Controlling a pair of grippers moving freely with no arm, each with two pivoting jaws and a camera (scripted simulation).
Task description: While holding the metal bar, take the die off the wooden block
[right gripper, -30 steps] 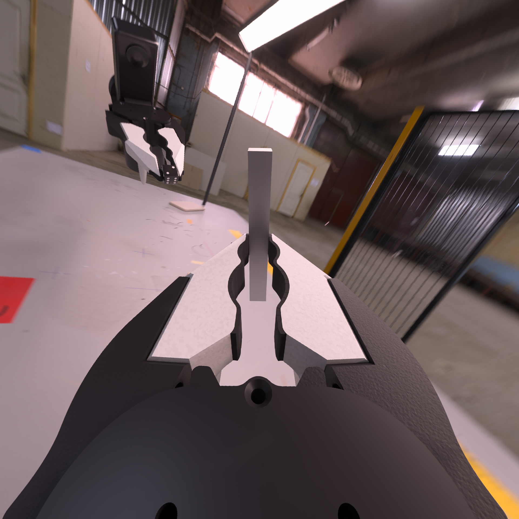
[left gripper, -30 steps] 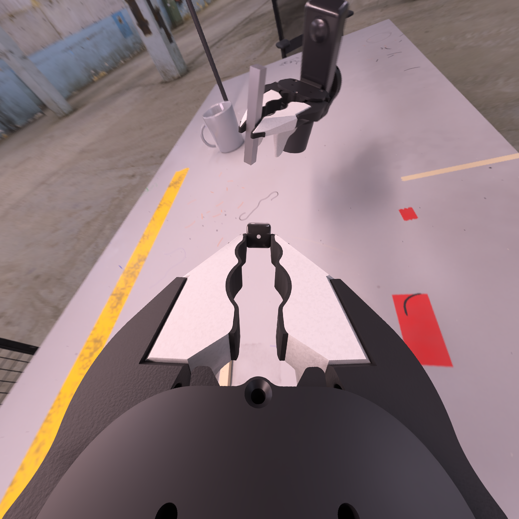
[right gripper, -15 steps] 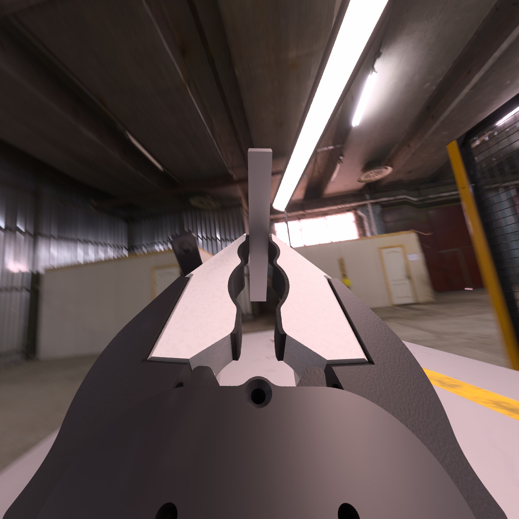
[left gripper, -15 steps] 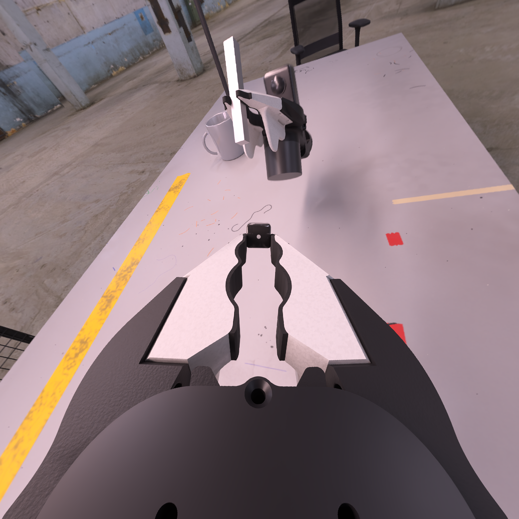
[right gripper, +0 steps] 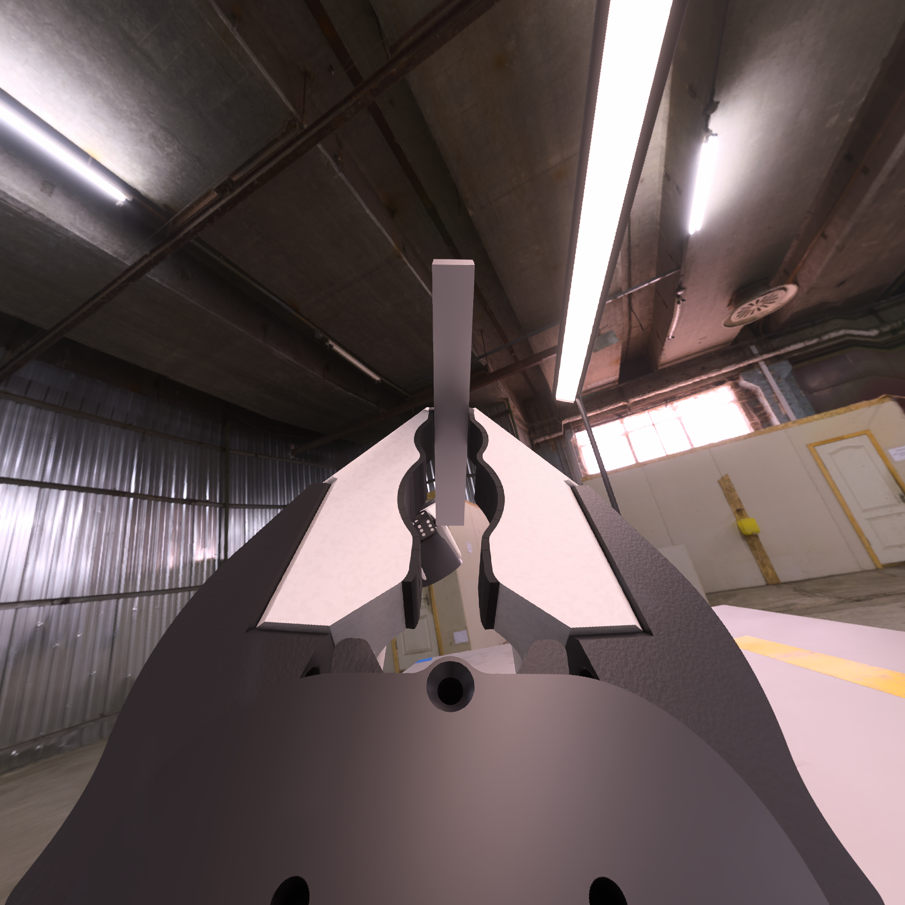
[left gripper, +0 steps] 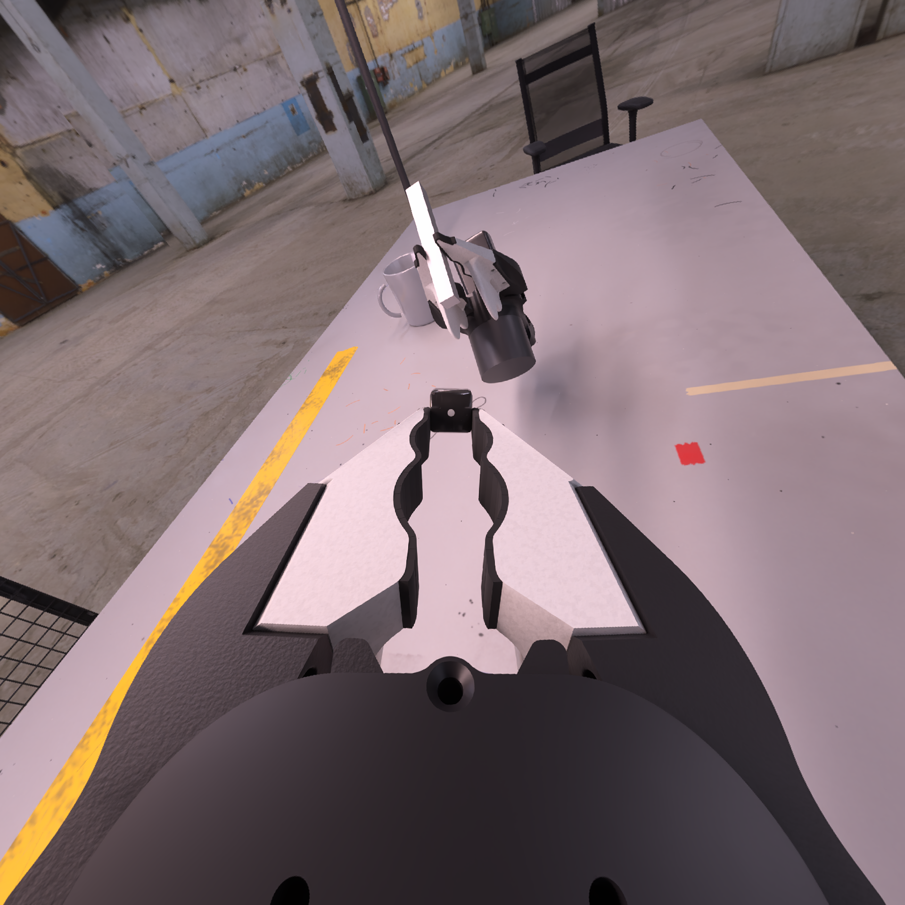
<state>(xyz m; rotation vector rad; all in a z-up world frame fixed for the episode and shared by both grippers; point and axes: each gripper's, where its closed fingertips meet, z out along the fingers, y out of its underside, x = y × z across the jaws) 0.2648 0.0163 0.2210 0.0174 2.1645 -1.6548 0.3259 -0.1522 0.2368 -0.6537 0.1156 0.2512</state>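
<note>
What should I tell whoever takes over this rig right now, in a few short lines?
Left gripper: shut on the black die, held above the table.
Right gripper: shut on the metal bar, tilted up toward the ceiling, above the table beside the white mug.
Done: die is gripped and lifted; bar is in hand.
Wooden block: not in view.
Left: set the die down off the block, without releasing the bar.

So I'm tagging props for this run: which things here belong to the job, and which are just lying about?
Job:
- small black die, pinched in the left claw
- flat grey metal bar, clamped in the right claw

Lying about:
- white ceramic mug
- black office chair
- small red tape patch
</note>
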